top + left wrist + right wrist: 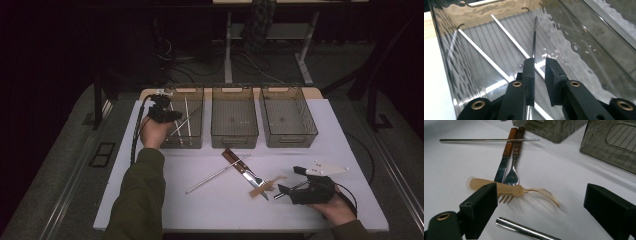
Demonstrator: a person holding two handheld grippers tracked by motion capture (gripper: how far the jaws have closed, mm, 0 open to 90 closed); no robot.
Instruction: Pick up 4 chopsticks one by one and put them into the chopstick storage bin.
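At upper left our left gripper (167, 114) hangs in the left bin (196, 141), jaws narrowly parted beside a dark chopstick (534, 37), nothing gripped. Lower right, our right gripper (285, 187) gapes empty; knife (245, 170), fork (512, 176), spoon (506, 187) and a steel chopstick (217, 174) remain.

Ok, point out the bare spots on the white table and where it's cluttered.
Free: the white table between the left sleeve and the metal rod, and the strip before the right bin. Crowded: knife, fork and plastic spoon piled by the right gripper.
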